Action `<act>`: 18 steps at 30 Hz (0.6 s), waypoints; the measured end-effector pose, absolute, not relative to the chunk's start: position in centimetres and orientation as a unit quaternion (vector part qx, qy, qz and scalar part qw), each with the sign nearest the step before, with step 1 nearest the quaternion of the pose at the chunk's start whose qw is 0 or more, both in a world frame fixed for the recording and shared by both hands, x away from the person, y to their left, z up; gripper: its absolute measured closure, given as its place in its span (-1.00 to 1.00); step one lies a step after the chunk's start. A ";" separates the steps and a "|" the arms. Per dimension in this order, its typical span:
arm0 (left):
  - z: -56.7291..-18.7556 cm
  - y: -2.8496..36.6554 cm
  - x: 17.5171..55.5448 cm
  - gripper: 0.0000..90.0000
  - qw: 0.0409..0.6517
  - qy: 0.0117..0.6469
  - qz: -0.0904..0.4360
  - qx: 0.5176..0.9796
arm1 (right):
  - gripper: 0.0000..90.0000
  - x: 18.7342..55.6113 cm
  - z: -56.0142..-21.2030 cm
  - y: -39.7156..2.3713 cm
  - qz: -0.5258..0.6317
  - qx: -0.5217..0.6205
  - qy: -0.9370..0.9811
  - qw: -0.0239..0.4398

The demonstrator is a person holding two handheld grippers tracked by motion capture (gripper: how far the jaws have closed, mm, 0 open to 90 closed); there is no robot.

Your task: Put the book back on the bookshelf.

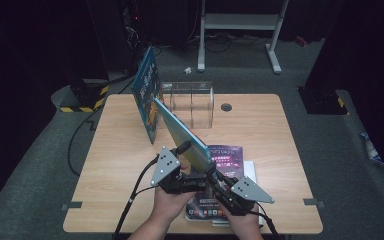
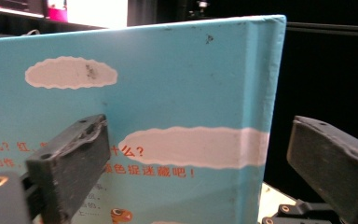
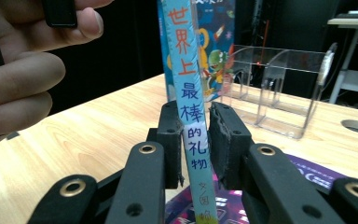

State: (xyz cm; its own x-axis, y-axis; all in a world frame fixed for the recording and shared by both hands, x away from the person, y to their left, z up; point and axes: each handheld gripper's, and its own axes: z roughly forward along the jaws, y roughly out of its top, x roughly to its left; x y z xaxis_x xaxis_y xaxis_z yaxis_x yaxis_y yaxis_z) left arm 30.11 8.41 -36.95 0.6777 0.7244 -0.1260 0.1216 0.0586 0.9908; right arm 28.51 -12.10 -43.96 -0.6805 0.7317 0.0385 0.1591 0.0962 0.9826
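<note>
— Two grippers, one book: who has it?
— The right gripper (image 3: 196, 135) pinches the light-blue book (image 1: 182, 135) by its spine, low down, over the near edge of the table (image 1: 120, 165).
— And the left gripper (image 1: 180, 176)?
— Its jaws are spread wide; one pad lies against the cover, the other stands clear past the edge of the book.
— How does the book sit?
— Tilted up, its far end leaning toward the upright book (image 1: 147, 92) beside the clear rack (image 1: 192, 102) at the far edge. A purple book (image 1: 227, 155) lies flat beneath it.
</note>
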 end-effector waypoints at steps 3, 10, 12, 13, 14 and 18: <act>-36.9 8.4 29.8 -0.92 0.639 0.340 0.236 0.648 | 0.64 28.3 -44.2 -11.5 0.589 0.309 0.706 0.243; -37.8 9.1 29.4 -0.93 0.617 0.356 0.238 0.660 | 0.58 28.1 -44.7 -9.9 0.584 0.290 0.721 0.235; -37.9 9.4 29.5 -0.92 0.615 0.357 0.238 0.661 | 0.57 28.1 -44.7 -9.7 0.583 0.289 0.722 0.234; -38.0 9.7 29.5 -0.91 0.617 0.362 0.235 0.658 | 0.55 28.1 -44.8 -9.5 0.582 0.288 0.724 0.231; -38.2 10.2 29.4 -0.91 0.618 0.366 0.235 0.655 | 0.53 28.1 -44.8 -9.1 0.582 0.290 0.726 0.222; -38.6 11.2 29.6 -0.85 0.615 0.375 0.234 0.653 | 0.49 28.2 -45.1 -8.2 0.579 0.286 0.732 0.217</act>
State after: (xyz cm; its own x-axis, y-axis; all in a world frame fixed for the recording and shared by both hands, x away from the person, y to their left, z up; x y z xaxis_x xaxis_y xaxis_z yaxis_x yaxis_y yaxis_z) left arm 29.57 11.25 -38.58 0.6093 0.7774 -0.1560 0.2022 0.0379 0.9786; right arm 28.17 -8.24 -45.05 -0.7426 0.6696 0.0139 0.1675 0.1655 0.9719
